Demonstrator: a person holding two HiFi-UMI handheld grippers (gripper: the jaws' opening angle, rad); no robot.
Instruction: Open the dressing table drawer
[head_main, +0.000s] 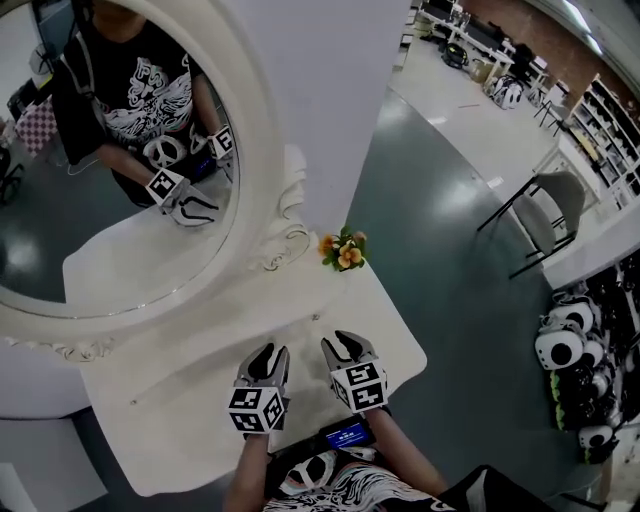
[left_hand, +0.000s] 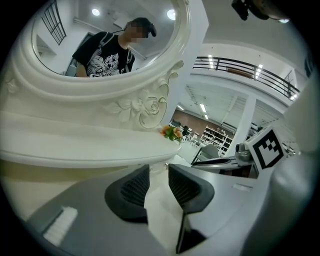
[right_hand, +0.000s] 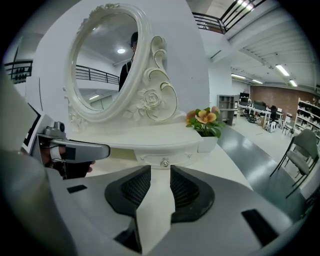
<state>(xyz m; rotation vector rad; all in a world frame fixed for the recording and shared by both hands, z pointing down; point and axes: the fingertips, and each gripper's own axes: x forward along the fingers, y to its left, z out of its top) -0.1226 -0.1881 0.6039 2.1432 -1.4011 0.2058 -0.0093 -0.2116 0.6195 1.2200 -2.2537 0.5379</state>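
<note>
Currently both tongs hang side by side over the near part of the white counter (head_main: 190, 420), pointing toward the far wall and tilted somewhat down. Left tongs (head_main: 265, 356): released, jaws a narrow gap apart with only bare counter showing between them in the left gripper view (left_hand: 157, 174). Right tongs (head_main: 345, 346): likewise released and empty, a slim gap between the ribbed pads (right_hand: 186, 187). The drawer (right_hand: 164, 158) is closed, a small one set flush in the curved front under the raised shelf (right_hand: 150, 136) at the far side of the counter. Its round knob (right_hand: 164, 162) shows just above the gap of the right tongs (right_hand: 160, 172) in that view, apart from them and farther off. Neither tongs touches the drawer or the knob. An ornate oval mirror (head_main: 255, 160) stands on the shelf, to the left, and reflects a person in a black printed shirt holding both tongs. A small pot of orange flowers (head_main: 343, 250) sits at the right end of the shelf, just right of the drawer. Farther right, on the dark floor well apart from the counter, stands a grey chair (head_main: 552, 205).
</note>
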